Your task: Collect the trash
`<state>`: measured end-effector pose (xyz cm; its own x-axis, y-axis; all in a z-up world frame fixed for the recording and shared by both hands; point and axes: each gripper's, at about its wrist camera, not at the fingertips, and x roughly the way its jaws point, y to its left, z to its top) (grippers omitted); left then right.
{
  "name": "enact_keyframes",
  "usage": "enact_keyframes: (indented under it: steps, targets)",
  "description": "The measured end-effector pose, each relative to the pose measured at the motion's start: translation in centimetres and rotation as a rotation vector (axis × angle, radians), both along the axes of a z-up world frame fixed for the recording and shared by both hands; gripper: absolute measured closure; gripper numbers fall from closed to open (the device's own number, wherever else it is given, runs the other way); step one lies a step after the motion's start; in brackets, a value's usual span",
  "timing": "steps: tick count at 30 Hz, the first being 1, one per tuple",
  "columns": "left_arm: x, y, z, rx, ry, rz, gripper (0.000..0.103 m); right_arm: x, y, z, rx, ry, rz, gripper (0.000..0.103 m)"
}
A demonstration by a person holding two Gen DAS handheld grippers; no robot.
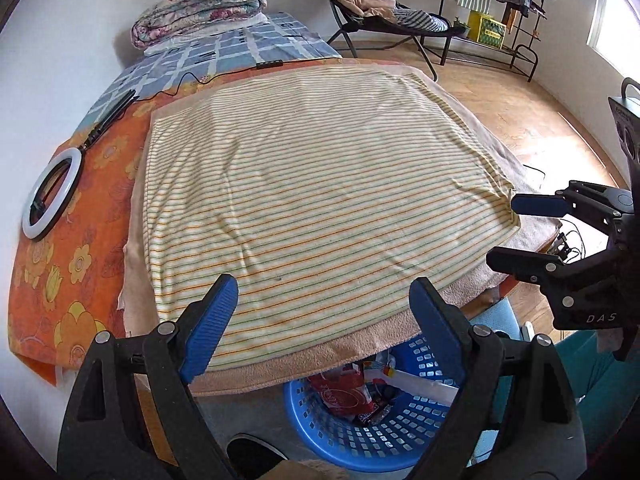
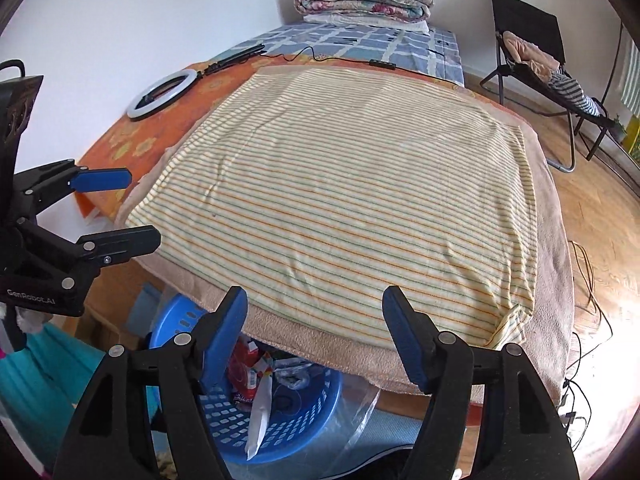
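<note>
A: Where's the trash?

B: In the blue basket (image 1: 384, 436) on the floor, under the near edge of the bed. Red wrapper (image 1: 344, 396) and white paper (image 2: 260, 420) inside, other bits too jumbled to name. In the left wrist view the basket is at 6 o'clock, between the fingers; same in the right wrist view (image 2: 276, 412).

A: Fingers?

B: Left gripper (image 1: 324, 320) spread wide, nothing between the fingers. Right gripper (image 2: 316, 332) partly open, also empty. Neither touches anything.

A: See each other?

B: Yes. Right gripper at 3 o'clock in the left view (image 1: 516, 232), left gripper at 9 o'clock in the right view (image 2: 140, 208).

A: Bed top?

B: Striped cloth (image 1: 320, 208) lies flat over a beige towel (image 1: 360, 344), which overhangs the basket. Orange floral sheet (image 1: 80, 264) at 9 o'clock with a ring light (image 1: 52, 196) on it. Folded quilt (image 1: 200, 8) at 11, far end. Black chair (image 1: 380, 12) at 1 o'clock on the wooden floor (image 1: 500, 92).
</note>
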<state>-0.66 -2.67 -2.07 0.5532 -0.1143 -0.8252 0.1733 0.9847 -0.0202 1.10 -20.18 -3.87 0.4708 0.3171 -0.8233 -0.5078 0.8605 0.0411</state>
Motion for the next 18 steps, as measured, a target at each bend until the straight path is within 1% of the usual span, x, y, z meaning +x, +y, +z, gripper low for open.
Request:
enact_keyframes:
  steps: [5, 7, 9, 12, 18]
  targets:
    - [0.9, 1.0, 0.9, -0.021, -0.024, 0.049, 0.013, 1.5, 0.2, 1.1, 0.002, -0.063, -0.029, 0.033]
    - [1.3, 1.3, 0.9, -0.018, -0.030, 0.068, 0.013, 1.9, 0.2, 1.4, 0.009, -0.083, -0.039, 0.031]
    - [1.6, 1.6, 0.9, -0.009, -0.035, 0.085, 0.013, 2.1, 0.0, 1.5, 0.017, -0.102, -0.050, 0.026]
    - [1.9, 1.8, 0.8, 0.006, -0.035, 0.111, 0.011, 2.5, -0.1, 1.4, 0.018, -0.124, -0.062, 0.025]
    - [2.2, 2.4, 1.1, -0.005, -0.050, 0.155, 0.010, 3.1, -0.3, 1.7, 0.026, -0.157, -0.090, 0.025]
